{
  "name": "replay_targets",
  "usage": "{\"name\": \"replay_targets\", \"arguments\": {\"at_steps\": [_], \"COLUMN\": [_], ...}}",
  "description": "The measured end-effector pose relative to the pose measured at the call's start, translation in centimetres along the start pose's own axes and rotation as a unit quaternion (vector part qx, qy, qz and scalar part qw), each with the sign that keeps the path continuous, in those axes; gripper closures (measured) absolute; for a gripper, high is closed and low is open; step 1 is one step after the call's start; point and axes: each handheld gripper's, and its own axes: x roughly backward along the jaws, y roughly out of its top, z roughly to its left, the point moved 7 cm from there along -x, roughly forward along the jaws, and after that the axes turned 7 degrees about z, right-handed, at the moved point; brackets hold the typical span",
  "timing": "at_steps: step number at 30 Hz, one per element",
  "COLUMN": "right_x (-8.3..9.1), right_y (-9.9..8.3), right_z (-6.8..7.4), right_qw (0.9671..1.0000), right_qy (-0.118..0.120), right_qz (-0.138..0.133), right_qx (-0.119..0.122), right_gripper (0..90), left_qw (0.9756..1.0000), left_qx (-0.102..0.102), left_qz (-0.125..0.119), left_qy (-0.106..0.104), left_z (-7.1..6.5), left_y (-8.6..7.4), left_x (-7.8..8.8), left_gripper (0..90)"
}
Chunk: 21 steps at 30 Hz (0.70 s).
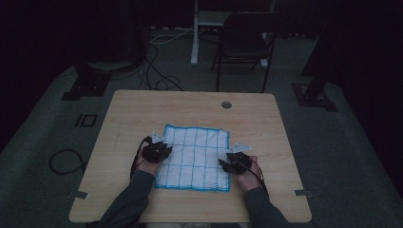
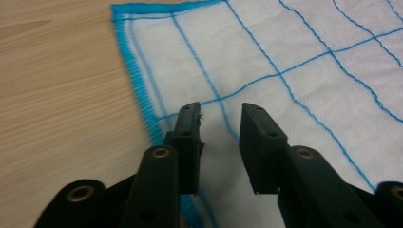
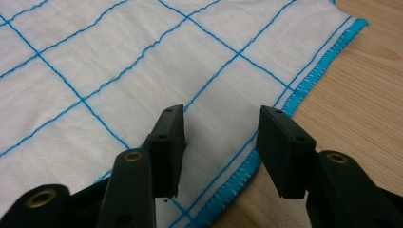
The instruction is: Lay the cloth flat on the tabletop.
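A white cloth [image 1: 196,157] with a blue grid and blue hem lies flat on the wooden table [image 1: 133,109]. My left gripper [image 1: 158,150] hovers over the cloth's left edge [image 2: 138,80]; its jaws [image 2: 221,123] stand apart with only flat cloth [image 2: 294,42] beneath them, nothing pinched. My right gripper [image 1: 234,160] is at the cloth's right edge; in the right gripper view its jaws [image 3: 221,133] are open above the cloth [image 3: 119,57], just inside the blue hem [image 3: 304,90]. Both of the person's forearms reach in from the near side.
A round grommet hole [image 1: 226,104] sits near the table's far edge. Beyond the table stand a dark folding chair [image 1: 244,40] and a white post [image 1: 195,33], with cables [image 1: 157,71] on the floor. Another cable loop [image 1: 66,161] lies on the floor at left.
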Motion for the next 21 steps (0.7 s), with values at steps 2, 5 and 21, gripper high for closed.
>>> {"name": "replay_targets", "arguments": {"at_steps": [2,5,21], "right_x": [0.0,-0.1,0.0], "right_y": [0.0,-0.1,-0.3], "right_z": [0.0,0.0,0.1], "right_qw": [1.0,0.9999,0.9998], "right_qy": [-0.002,0.001,-0.002], "right_qz": [-0.002,-0.008,-0.015], "right_qx": [0.001,-0.008,-0.014], "right_gripper": [52.2,51.9,51.8], "left_qw": [0.9999,0.9996,0.9975], "left_qx": [0.008,0.016,0.068], "left_qz": [-0.012,-0.021,-0.019], "left_qy": [-0.005,-0.004,-0.01], "left_z": [0.1,0.3,0.4], "left_y": [-0.5,-1.4,-2.7], "left_x": [0.9,2.0,2.2], "left_gripper": [67.5,65.9,59.8]}}
